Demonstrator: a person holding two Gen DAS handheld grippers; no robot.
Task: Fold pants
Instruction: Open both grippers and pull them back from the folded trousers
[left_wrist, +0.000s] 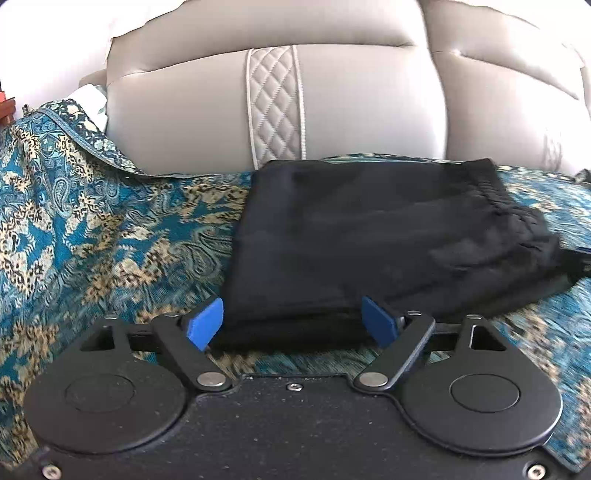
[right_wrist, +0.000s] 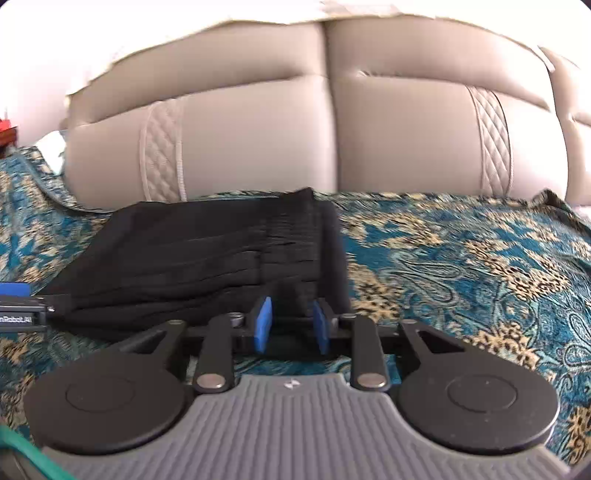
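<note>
Left wrist view: left tool (left_wrist: 293, 321) spread wide, pants (left_wrist: 369, 236) folded — right wrist: right tool (right_wrist: 291, 325) seemingly parted, ungripped.

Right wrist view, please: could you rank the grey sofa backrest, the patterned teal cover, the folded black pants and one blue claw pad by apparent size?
1. Grey sofa backrest and patterned teal cover: similar spread, unranked.
2. Folded black pants.
3. Blue claw pad, smallest despite being nearest the camera.
</note>
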